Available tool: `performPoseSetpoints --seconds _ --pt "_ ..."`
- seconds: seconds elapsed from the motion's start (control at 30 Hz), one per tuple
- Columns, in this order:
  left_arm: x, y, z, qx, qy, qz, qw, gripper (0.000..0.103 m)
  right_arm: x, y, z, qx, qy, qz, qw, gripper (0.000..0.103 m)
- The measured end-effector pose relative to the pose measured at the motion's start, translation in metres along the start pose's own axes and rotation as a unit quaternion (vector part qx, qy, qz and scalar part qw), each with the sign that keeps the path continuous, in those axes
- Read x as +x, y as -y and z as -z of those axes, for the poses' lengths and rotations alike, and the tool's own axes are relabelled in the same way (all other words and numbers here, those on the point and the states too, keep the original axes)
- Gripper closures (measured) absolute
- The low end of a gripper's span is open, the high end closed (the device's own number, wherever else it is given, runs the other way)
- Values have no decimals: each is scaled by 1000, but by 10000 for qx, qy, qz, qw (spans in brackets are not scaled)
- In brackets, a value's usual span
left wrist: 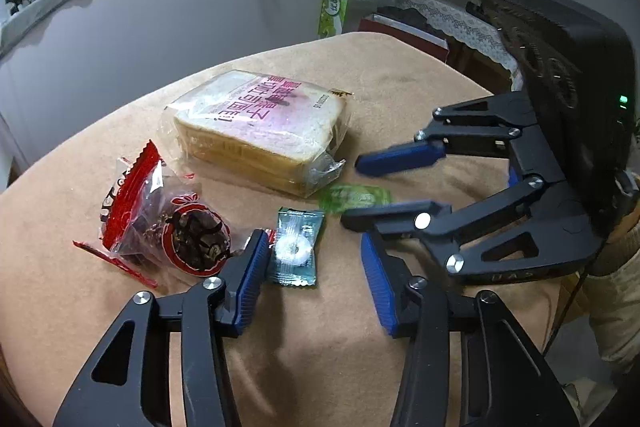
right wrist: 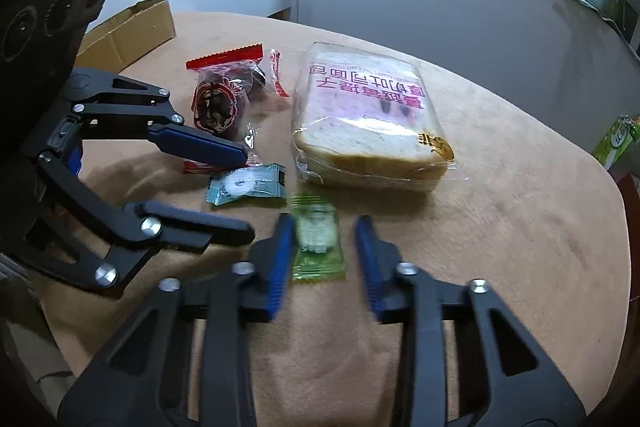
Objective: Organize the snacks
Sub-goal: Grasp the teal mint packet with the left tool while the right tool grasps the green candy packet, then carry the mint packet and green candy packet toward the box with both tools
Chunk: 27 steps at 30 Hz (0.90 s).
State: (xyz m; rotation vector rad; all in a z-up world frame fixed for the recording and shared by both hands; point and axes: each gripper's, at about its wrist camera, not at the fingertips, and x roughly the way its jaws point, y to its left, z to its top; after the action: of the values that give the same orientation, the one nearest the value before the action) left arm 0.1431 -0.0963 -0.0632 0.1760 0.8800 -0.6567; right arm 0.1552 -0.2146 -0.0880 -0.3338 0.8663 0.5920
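Green candy wrapper (right wrist: 318,247) between right jaws, teal mint wrapper (left wrist: 296,247) between left jaws, neither gripped

Both grippers are pointing steeply down, side by side. The left gripper (left wrist: 316,279) is standing with its blue pads apart, nothing pressed between them. The right gripper (right wrist: 326,259) is angling in beside it, its jaws likewise parted.

Printed upside down in large pink Chinese characters across the clear wrapper of the sliced bread pack (right wrist: 370,115), with a small gold logo at its near corner, too small to read; just left, unreadable red lettering on the dried-fruit packet (right wrist: 224,95).
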Motion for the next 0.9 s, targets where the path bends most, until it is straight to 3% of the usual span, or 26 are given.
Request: performPoseSetpoints --seconds 0.07,0.1,0.13,0.4,0.63,0.9 --pt "-1 -2 0 -46 7 -73 10000 71 -1 -2 1 -9 -5 27 10000 80" --pt "-2 -3 1 -95 12 -78 9999 82 -2 -4 2 -11 -9 58 10000 80" --pt "-1 -5 2 -122 -23 -49 9999 84 -3 -6 2 -12 -14 92 10000 80" --pt "-2 -3 0 -22 68 -117 9999 84 -26 -4 20 650 324 249 9970 81" --pt "-28 -2 13 -186 517 -155 9984 84 -50 0 41 1477 910 156 9847 81" --pt "-64 -3 33 -517 1025 -524 9920 84 -62 -10 50 1918 1379 130 9716 81"
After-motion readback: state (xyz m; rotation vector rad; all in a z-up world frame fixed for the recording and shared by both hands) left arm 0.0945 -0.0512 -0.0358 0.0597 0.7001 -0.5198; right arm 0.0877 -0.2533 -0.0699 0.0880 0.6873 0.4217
